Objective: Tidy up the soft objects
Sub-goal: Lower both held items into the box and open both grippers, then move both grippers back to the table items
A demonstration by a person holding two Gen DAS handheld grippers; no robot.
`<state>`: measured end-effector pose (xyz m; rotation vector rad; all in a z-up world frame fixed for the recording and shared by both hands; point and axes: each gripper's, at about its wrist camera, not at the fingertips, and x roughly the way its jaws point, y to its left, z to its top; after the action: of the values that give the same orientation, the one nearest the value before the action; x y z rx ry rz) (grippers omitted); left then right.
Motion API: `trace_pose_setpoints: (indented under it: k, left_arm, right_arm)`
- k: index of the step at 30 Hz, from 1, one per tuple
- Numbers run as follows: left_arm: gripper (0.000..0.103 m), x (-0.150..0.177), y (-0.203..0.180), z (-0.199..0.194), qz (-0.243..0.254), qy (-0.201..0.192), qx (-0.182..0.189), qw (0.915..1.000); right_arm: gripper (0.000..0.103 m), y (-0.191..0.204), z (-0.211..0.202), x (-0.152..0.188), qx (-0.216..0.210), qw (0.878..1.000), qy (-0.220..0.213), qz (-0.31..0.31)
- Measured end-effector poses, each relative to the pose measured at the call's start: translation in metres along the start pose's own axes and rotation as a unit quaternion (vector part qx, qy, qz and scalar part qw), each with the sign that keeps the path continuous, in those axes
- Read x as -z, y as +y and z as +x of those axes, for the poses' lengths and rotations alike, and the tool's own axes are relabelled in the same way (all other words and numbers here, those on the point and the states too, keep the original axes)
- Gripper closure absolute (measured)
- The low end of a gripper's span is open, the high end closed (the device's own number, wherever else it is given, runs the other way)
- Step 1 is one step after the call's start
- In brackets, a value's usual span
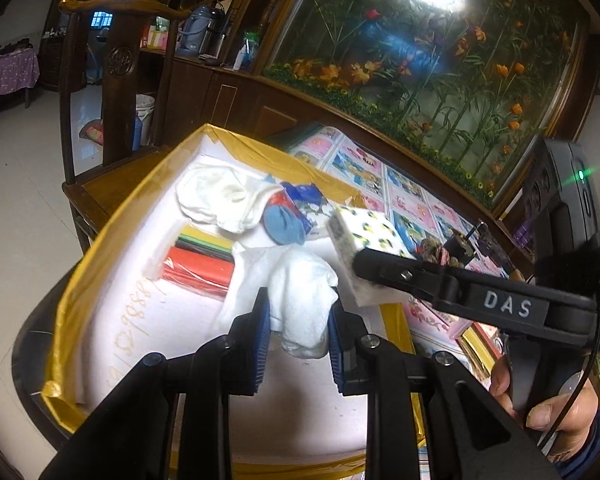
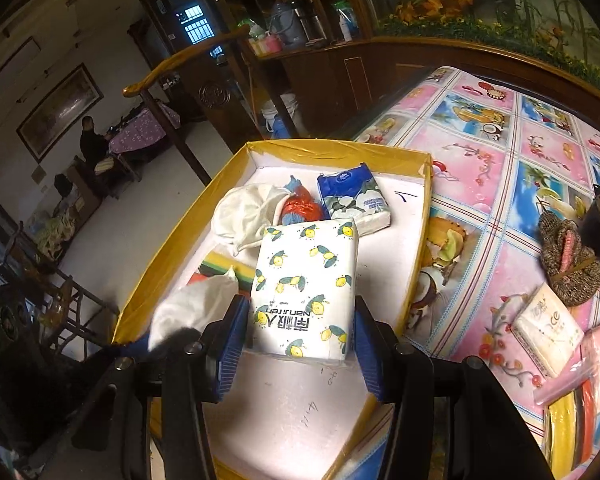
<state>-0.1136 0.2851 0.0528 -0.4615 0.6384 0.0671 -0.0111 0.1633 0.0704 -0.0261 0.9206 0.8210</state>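
- Nearest the left wrist camera, the left gripper (image 1: 300, 312) is clenched on a crumpled white cloth (image 1: 300, 300), which hangs between its blue pads above the box.
- Over in the right wrist view, the right gripper (image 2: 298, 332) grasps a lemon-print tissue pack (image 2: 304, 288) by its sides, held over the same box.
- Yellow tape edges the box (image 2: 172, 248), which has a white lining and stands at the edge of the bench (image 2: 500, 208) with its pink patterned cover.
- Inside the box lie another white cloth (image 2: 244, 212), a red and blue sock (image 2: 300, 208), a blue floral tissue pack (image 2: 352, 196) and a striped packet (image 1: 204, 256).
- On the bench beside the box rest a knitted item (image 2: 568, 268) and a white tissue pack (image 2: 548, 332).
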Motion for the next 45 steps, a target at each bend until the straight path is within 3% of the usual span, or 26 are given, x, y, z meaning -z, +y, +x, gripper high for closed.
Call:
trace_pose_setpoints:
  k: [7,17,23,35,40,45]
  left_arm:
    - [0.075,0.006,-0.003,0.016,0.003,0.018,-0.006,0.9998]
    - [0.04,0.01,0.0,0.028,-0.002,0.029,-0.017,0.9994]
    - [0.032,0.008,0.001,0.024,-0.009,0.03,-0.017,0.9994]
    - [0.031,0.002,-0.041,-0.008,0.006,-0.005,0.009,0.9999]
    - [0.03,0.008,-0.088,-0.009,0.042,-0.002,0.043,0.9982]
    - [0.027,0.022,-0.144,0.011,0.075,0.033,0.086,0.9929]
  right_arm:
    - [0.046,-0.002,0.028,-0.004,-0.01,1.0,0.024,0.013]
    - [0.045,-0.009,0.041,-0.003,-0.023,0.999,0.033,0.028]
    - [0.037,-0.011,0.034,-0.003,-0.031,0.999,0.029,0.016]
    - [0.037,-0.034,-0.045,0.019,-0.053,0.998,-0.03,-0.004]
    - [0.037,-0.075,-0.091,0.047,-0.043,0.998,-0.052,0.007]
    - [0.037,-0.129,-0.143,0.076,-0.005,0.996,-0.079,0.031]
